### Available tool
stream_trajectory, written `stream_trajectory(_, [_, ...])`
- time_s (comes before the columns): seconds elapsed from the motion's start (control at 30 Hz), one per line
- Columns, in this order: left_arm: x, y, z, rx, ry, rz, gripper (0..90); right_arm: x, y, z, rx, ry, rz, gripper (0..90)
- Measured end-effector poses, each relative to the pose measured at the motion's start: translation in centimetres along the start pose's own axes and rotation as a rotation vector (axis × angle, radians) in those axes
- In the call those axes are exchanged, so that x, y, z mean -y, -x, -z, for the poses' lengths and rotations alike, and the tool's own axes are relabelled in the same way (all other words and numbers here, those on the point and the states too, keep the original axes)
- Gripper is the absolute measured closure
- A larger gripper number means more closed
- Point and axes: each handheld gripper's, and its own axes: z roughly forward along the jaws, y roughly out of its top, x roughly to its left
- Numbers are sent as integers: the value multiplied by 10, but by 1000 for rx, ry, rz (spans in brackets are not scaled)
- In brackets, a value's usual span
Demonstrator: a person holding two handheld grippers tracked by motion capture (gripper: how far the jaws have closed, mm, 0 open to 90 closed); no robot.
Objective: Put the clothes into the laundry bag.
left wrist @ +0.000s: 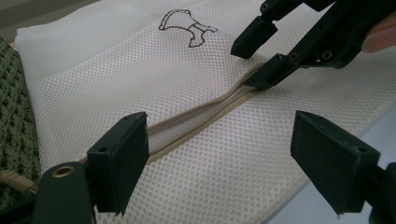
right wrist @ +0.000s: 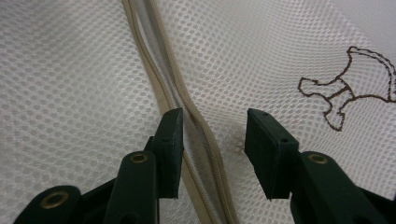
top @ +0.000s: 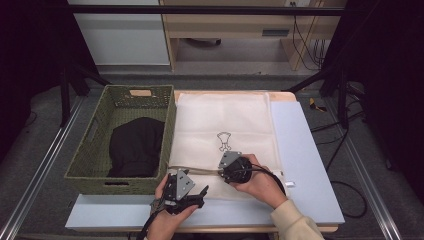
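A white mesh bag [top: 225,117] [left wrist: 116,79] [right wrist: 70,70] lies flat on the table, bearing a small brown outline figure [top: 224,141] [right wrist: 348,93]. Its beige zipper [top: 200,170] [left wrist: 196,116] [right wrist: 161,84] runs across the near part and gapes slightly. My left gripper [top: 204,193] [left wrist: 219,163] is open, its jaws spread either side of the zipper's near-left stretch with nothing gripped. My right gripper [top: 234,170] [left wrist: 254,60] [right wrist: 212,154] points down at the bag. It is open, one jaw tip resting at the zipper gap and one zipper edge lying between the jaws.
A green woven basket [top: 120,95] stands left of the bag with a black garment [top: 136,147] inside. A pale blue board [top: 300,150] lies under the bag, reaching the table's right and front edges. Dark frame legs and cables flank the table.
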Motion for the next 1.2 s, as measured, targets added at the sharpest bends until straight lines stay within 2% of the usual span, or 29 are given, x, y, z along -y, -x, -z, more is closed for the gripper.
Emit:
stream_trajectory(0.23, [0, -1, -1, 4, 1, 9, 197, 0, -3, -1, 53, -8, 32, 582])
stream_trajectory(0.37, [0, -1, 0, 5, 4, 13, 203, 2, -1, -4, 54, -16, 35, 654])
stream_trajectory(0.4, [0, -1, -1, 8, 5, 14, 204, 2, 1, -4, 57, -26, 26, 740])
stream_trajectory(0.47, [0, -1, -1, 9, 4, 15, 204, 3, 2, -4, 56, -28, 26, 762])
stream_trajectory(0.5, [1, -1, -2, 11, -1, 10, 207, 2, 3, -3, 40, -14, 13, 827])
stream_trajectory(0.53, [1, -1, -2, 11, -3, 10, 208, 1, 4, -2, 36, -11, 1, 841])
stream_trajectory(0.6, [1, 0, -3, 15, -9, 7, 210, 0, 7, 0, 26, 6, -31, 855])
stream_trajectory(0.63, [1, 0, -3, 15, -9, 7, 225, 0, 7, 0, 26, 6, -31, 855])
stream_trajectory(0.67, [1, 2, -4, 19, -7, 5, 245, -1, 12, 5, 14, 32, -77, 862])
stream_trajectory(0.7, [1, 2, -4, 19, -7, 5, 248, -1, 12, 5, 14, 32, -77, 862])
stream_trajectory(0.73, [1, 3, -4, 22, -11, 2, 249, -4, 17, 10, 17, 58, -112, 865])
stream_trajectory(0.77, [1, 3, -4, 22, -11, 2, 248, -4, 17, 10, 17, 58, -112, 865])
stream_trajectory(0.83, [1, 5, -5, 29, -8, 0, 248, -10, 22, 21, 49, 93, -141, 869])
stream_trajectory(0.97, [1, 8, -8, 31, -13, -11, 260, -25, 33, 39, 112, 156, -167, 872])
stream_trajectory(1.07, [1, 10, -9, 35, -27, -26, 268, -34, 38, 47, 136, 184, -171, 874])
stream_trajectory(1.2, [1, 13, -10, 45, -29, -41, 280, -57, 49, 58, 184, 225, -186, 875])
